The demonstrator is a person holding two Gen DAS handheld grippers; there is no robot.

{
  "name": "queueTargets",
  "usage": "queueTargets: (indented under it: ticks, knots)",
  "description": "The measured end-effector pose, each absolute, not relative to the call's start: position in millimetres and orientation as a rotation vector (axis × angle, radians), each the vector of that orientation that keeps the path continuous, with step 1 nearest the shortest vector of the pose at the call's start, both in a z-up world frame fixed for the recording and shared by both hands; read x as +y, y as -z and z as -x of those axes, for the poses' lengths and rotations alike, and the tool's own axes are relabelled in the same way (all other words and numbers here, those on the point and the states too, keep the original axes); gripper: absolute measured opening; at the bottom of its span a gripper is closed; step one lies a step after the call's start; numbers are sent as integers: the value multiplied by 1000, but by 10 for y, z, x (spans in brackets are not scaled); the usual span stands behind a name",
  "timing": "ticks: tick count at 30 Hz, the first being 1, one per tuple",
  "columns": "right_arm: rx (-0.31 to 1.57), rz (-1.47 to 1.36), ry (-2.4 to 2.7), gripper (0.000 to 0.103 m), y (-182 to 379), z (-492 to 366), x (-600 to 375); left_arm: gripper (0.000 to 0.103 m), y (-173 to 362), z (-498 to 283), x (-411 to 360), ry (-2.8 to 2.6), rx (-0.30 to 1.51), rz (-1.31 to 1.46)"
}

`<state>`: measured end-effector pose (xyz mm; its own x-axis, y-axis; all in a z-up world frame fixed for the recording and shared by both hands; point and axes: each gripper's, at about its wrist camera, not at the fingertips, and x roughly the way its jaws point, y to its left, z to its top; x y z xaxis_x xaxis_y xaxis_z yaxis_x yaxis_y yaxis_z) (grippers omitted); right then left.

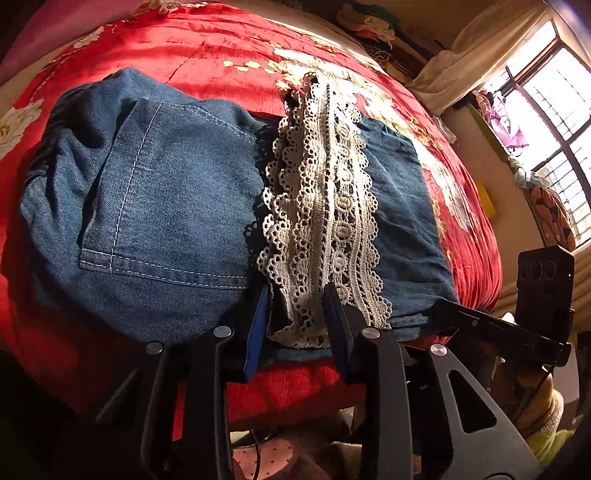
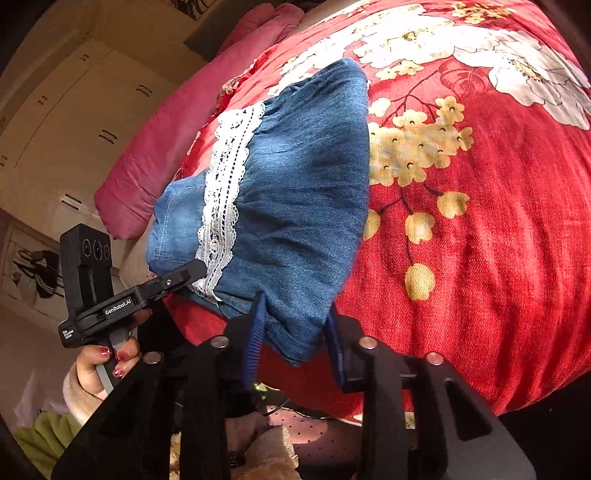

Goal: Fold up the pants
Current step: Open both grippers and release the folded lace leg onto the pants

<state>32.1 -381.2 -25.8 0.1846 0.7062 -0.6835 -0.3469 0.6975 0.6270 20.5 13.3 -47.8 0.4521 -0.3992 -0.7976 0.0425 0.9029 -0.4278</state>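
Observation:
Blue denim pants [image 1: 166, 192] lie folded on a red floral bedspread [image 1: 221, 44], a back pocket facing up at the left. A cream lace band [image 1: 325, 206] runs across them toward me. My left gripper [image 1: 297, 314] is shut on the near edge of the pants, with lace and denim pinched between its blue pads. In the right wrist view the pants [image 2: 295, 184] end in a bunched near corner, and my right gripper [image 2: 295, 328] is shut on it. The left gripper [image 2: 195, 271] shows there too, clamped beside the lace [image 2: 229, 177]. The right gripper [image 1: 443, 314] appears at the pants' near right corner.
The bed's near edge runs just under both grippers. A pink rolled quilt [image 2: 159, 147] lies along the bed's far side, before a pale wardrobe [image 2: 74, 110]. Piled clothes [image 1: 369, 26] and a bright window [image 1: 554, 110] stand beyond the bed. A hand [image 2: 99, 365] holds the left gripper.

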Motion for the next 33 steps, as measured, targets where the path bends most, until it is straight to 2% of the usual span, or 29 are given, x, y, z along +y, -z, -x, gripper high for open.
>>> queueTargets:
  ticks: [1, 3, 9, 14, 20, 26, 29, 33]
  knots:
    - [1157, -355, -772, 16, 243, -304, -3813, 13, 469, -196, 116, 288, 1073, 366]
    - [1141, -345, -775, 15, 210, -272, -3851, 10, 425, -172, 91, 294, 1067, 351]
    - [1170, -293, -746, 16, 323, -272, -3925, 11, 436, -46, 5, 286, 1063, 275]
    - [1175, -233, -729, 19, 355, -270, -3872, 16, 557, -79, 11, 268, 1073, 261]
    - [1116, -135, -666, 35, 145, -191, -3885, 18, 531, -52, 28, 272, 1058, 266]
    - [986, -49, -611, 40, -184, -84, -3940, 28, 407, 16, 60, 263, 1039, 264]
    - [935, -15, -613, 49, -298, -26, -3895, 33, 328, 65, 71, 250, 1019, 250]
    - [922, 31, -645, 49, -321, 6, -3698, 43, 227, 124, 132, 232, 991, 248]
